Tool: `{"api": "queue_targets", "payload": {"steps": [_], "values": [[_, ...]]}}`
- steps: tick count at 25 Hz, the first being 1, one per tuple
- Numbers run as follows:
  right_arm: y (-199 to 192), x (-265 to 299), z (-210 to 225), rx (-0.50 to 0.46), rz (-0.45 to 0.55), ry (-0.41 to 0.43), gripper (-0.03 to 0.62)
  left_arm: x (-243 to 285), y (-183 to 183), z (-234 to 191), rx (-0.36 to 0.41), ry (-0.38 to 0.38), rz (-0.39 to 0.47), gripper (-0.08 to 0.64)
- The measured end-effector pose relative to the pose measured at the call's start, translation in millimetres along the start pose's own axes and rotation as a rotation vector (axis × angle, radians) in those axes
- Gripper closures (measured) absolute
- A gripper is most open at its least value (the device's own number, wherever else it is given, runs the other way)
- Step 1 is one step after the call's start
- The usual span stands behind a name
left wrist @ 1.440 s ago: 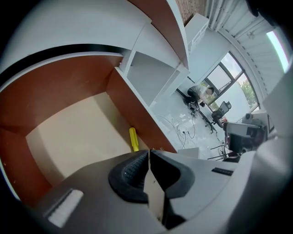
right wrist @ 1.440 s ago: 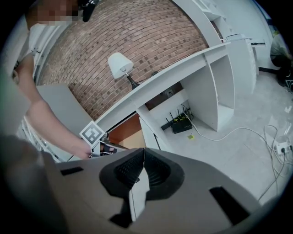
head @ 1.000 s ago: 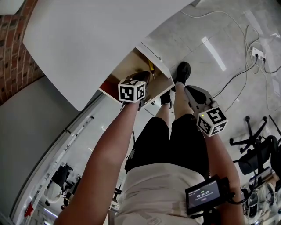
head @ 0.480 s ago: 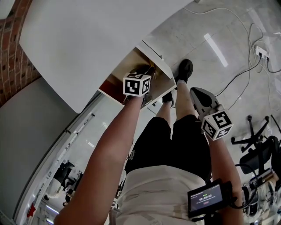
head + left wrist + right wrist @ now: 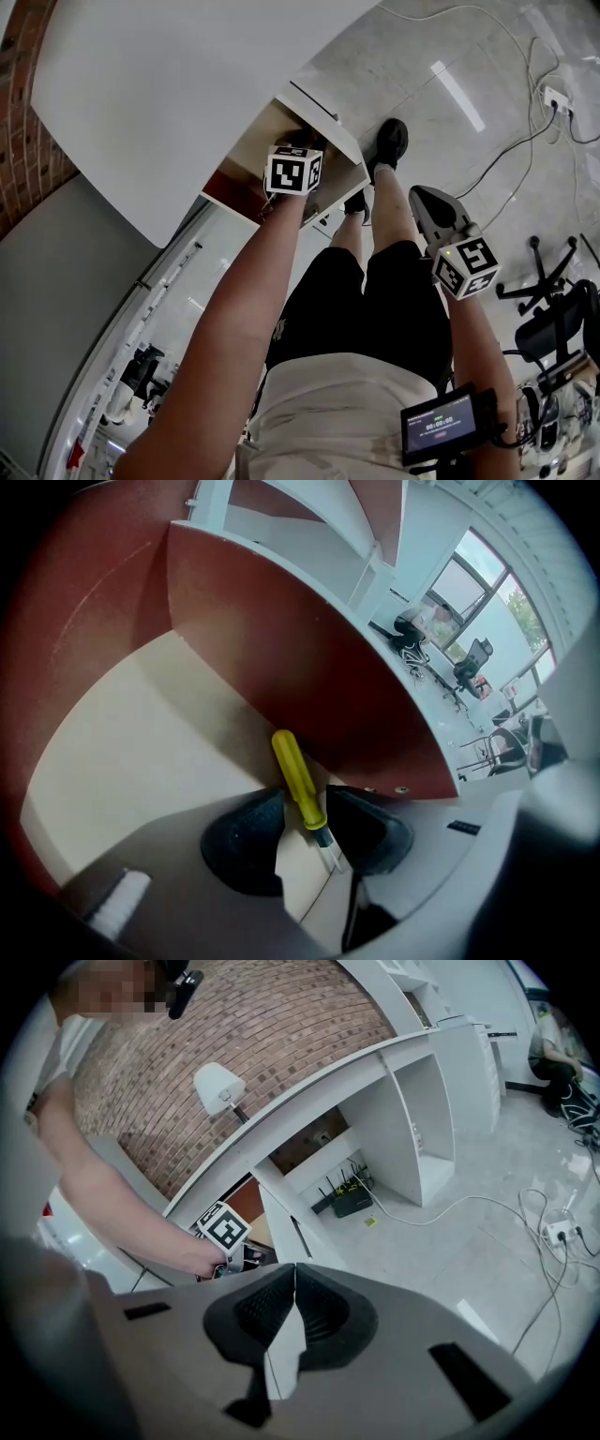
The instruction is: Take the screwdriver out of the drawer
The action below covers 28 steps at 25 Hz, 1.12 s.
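Note:
A screwdriver with a yellow handle lies on the pale floor of the open drawer, along its red-brown wall. My left gripper points steeply down into the drawer. Its jaws are opening, one on each side of the handle's lower end and metal shaft, with small gaps showing. In the head view its marker cube covers the drawer's inside, and the screwdriver is hidden there. My right gripper hangs over the floor to the right, away from the drawer, shut with nothing held.
The white desk top overhangs the drawer at the left. The person's legs and black shoes stand just right of the drawer. Cables and a power strip lie on the tiled floor. An office chair stands at the right.
My left gripper has sunk deeper into the drawer, and its cube now hides the yellow handle in the head view. The right gripper drifted slightly right.

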State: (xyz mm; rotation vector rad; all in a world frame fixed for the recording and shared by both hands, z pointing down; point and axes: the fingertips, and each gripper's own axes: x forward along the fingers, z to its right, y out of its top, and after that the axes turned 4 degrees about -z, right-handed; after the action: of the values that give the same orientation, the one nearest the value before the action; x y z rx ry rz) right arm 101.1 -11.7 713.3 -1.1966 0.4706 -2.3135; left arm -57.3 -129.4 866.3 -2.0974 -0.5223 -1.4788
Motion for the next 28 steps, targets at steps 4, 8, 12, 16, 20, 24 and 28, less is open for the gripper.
{"api": "queue_targets", "payload": {"steps": [4, 8, 12, 16, 20, 24, 28], "values": [[-3.7, -4.2, 3.4, 0.009, 0.002, -0.011, 0.586, 0.7, -2.8, -2.7, 0.005, 0.030, -0.003, 0.437], [-5.0, -6.1, 6.5, 0.014, 0.005, -0.019, 0.586, -0.3, -3.1, -0.2, 0.001, 0.021, -0.004, 0.465], [-4.9, -6.1, 5.5, 0.014, 0.002, -0.015, 0.586, -4.2, -4.0, 1.4, -0.018, 0.008, 0.006, 0.490], [-6.2, -3.0, -0.8, 0.002, -0.006, -0.002, 0.586, -11.5, -2.7, 1.5, -0.045, -0.007, 0.035, 0.495], [-5.8, -0.4, -5.1, -0.010, -0.012, 0.010, 0.586, -16.9, 0.8, 2.7, -0.059, -0.010, 0.059, 0.497], [-5.0, 1.6, -10.1, -0.028, -0.019, 0.023, 0.586, -24.9, -0.5, 1.4, -0.071, -0.008, 0.081, 0.499], [-3.7, 2.2, -14.8, -0.044, -0.024, 0.032, 0.586, -33.3, -2.1, 0.9, -0.083, -0.011, 0.109, 0.500]]}}
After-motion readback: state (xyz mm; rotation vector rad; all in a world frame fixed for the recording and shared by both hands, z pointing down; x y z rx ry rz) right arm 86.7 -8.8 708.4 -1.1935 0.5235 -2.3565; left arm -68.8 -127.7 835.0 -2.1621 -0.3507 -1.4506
